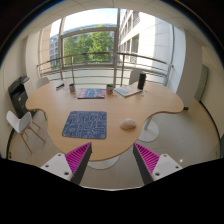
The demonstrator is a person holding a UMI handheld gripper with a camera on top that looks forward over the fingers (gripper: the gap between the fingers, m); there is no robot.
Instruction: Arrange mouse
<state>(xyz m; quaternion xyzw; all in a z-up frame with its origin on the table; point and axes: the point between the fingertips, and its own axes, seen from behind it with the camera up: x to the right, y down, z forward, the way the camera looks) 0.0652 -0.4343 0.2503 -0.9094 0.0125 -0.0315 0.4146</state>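
Gripper (112, 160) fingers with magenta pads (78, 157) spread apart, holding nothing. Your small grey computer mouse (128, 125) sits well beyond them on the curved wooden table (60, 103) (beside the blue patterned mousepad (85, 124)).

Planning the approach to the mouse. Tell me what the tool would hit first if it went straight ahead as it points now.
Probably the near edge of the wooden table, between the blue mat and the mouse. The open tool sits high and far back, so depth is uncertain.
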